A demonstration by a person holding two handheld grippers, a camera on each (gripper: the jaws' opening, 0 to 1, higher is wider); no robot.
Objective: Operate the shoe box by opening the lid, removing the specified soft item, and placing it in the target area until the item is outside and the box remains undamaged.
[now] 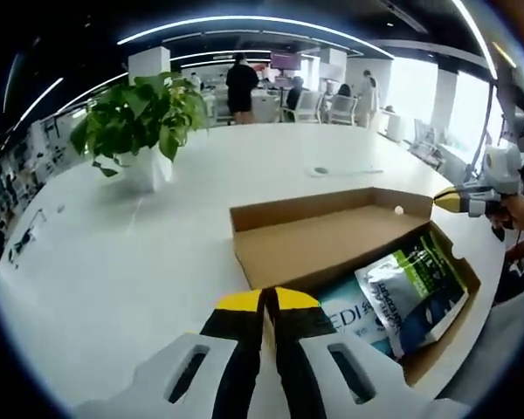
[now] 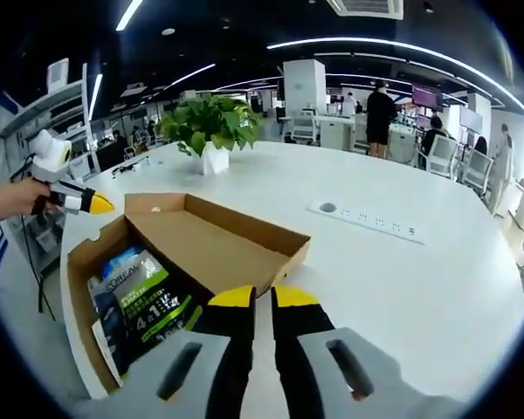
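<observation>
We hold both tongs, left (image 1: 268, 301) and right (image 2: 263, 298), pressed together before the open shoe box (image 1: 332, 240), its green pouch (image 2: 153, 301) inside; a socket strip (image 2: 367, 220) lies beyond the right tongs on the worktop (image 2: 419, 288).

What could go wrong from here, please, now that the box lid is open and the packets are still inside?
The cardboard box sits at the table's edge, so a hard pull might drag it off. The packets overlap, so a grab may lift more than one. The raised lid could bend if the left gripper presses on it.
</observation>
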